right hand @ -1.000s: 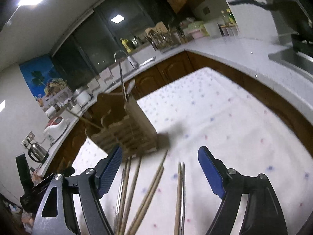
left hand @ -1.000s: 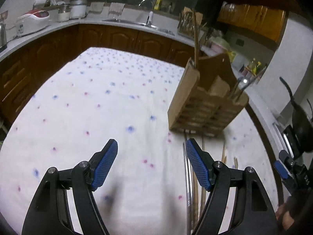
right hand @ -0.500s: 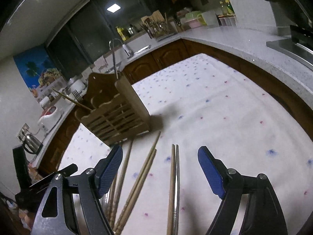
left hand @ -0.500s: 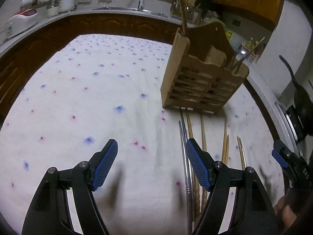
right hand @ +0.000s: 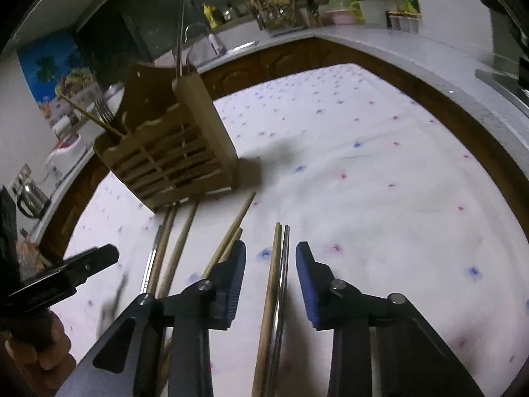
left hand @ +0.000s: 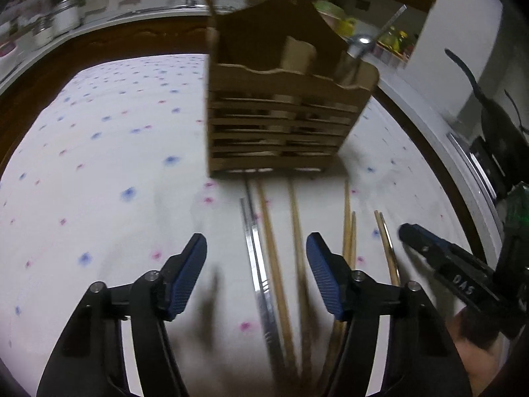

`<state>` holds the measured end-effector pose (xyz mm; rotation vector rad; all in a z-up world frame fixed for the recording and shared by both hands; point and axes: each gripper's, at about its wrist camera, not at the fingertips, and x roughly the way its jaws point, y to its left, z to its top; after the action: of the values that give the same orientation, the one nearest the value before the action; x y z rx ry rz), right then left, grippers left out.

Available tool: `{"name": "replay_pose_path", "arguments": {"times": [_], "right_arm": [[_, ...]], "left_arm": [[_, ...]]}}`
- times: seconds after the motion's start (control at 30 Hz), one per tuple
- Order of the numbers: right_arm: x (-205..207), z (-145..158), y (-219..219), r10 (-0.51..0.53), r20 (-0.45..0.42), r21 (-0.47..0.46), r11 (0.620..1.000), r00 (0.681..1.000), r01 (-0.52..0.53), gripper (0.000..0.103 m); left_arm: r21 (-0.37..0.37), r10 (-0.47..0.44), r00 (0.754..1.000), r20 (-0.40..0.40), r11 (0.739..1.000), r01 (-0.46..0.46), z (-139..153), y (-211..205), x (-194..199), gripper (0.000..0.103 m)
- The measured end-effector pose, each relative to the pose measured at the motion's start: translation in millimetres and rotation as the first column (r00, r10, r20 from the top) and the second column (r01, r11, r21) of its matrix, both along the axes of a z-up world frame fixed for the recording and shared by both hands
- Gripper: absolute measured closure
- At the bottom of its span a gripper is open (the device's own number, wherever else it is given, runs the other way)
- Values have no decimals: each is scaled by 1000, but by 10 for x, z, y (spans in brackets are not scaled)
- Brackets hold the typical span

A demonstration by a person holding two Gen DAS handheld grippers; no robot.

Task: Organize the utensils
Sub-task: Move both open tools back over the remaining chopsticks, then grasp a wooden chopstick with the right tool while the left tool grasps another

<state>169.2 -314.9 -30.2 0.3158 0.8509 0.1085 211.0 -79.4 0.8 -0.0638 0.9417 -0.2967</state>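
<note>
I have both grippers low over the chopsticks lying in front of the wooden caddy (left hand: 281, 115) on the cloth-covered surface (right hand: 380, 172). My right gripper (right hand: 270, 258) has just been closing around the rightmost pair (right hand: 277, 281), one wooden stick and one metal; the pads have not met them, so nothing is gripped. My left gripper (left hand: 256, 251) has also been narrowing and straddles the metal chopsticks (left hand: 254, 248) and two wooden ones (left hand: 284, 248), jaws parted, holding nothing. The risk I judge: either grip may catch mismatched or too many sticks, or one may roll out as the pads squeeze unevenly. The two grippers work close together and could knock. The right view shows a fork (right hand: 105, 112) and sticks already standing in the caddy; the left view, blurred, shows the full spread of sticks instead.
</note>
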Motion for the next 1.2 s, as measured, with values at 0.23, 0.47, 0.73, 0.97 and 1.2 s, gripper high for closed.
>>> {"name": "replay_pose_path", "arguments": {"times": [0.23, 0.47, 0.73, 0.97, 1.2], "right_arm": [[142, -87, 14, 31, -26, -19, 999, 999, -32, 77], [326, -118, 38, 55, -44, -59, 997, 998, -57, 81], [299, -105, 70, 83, -48, -82, 993, 995, -87, 83], [94, -150, 200, 125, -61, -67, 989, 990, -129, 90], [191, -184, 156, 108, -86, -62, 992, 990, -114, 96]], "left_arm": [[51, -52, 998, -39, 997, 54, -130, -280, 309, 68], [145, -79, 994, -71, 986, 88, -278, -491, 576, 72], [164, -95, 993, -67, 981, 105, -324, -481, 562, 72], [188, -105, 993, -57, 976, 114, -354, -556, 511, 72], [203, -120, 991, -52, 971, 128, -373, -676, 546, 74]]}}
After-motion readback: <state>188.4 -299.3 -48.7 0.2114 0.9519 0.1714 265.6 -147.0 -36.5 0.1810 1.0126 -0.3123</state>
